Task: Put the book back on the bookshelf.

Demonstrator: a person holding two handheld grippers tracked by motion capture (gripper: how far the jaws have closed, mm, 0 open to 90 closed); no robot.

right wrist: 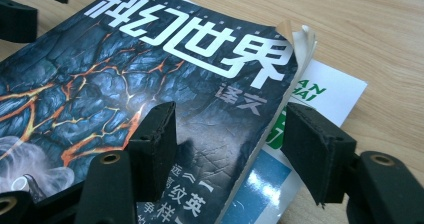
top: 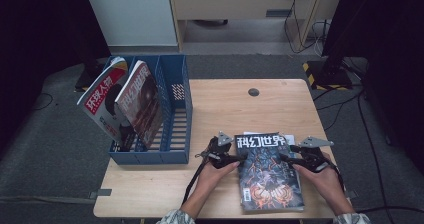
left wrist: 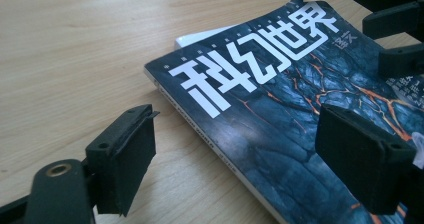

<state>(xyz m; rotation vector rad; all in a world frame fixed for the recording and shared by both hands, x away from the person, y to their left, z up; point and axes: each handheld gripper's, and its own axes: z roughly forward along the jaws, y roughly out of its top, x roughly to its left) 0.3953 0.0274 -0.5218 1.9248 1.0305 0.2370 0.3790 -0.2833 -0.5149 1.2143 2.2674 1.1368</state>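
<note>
**Thin, Bendy Magazine, Best Grabbed by Its Edges**

Lies flat on the counter (top: 210, 109), between the left claw (left wrist: 235, 156) and the right claw (right wrist: 227, 151): a dark magazine (top: 267, 171), on top of a white booklet (right wrist: 330, 91). Both claws wide, holding nothing, one long edge inside each gap. Light, soft, glossy, likely slippery. Curled corner, easy to tear. Best to pinch the side edges, top cover only.

Glossy paper magazine (top: 269, 171) w/ creased, curled far-right corner lies on pale matt wood-grain table (top: 225, 109); matt black foam pads (left wrist: 131, 154) on grippers; far left, blue plastic file rack (top: 175, 114)
</note>
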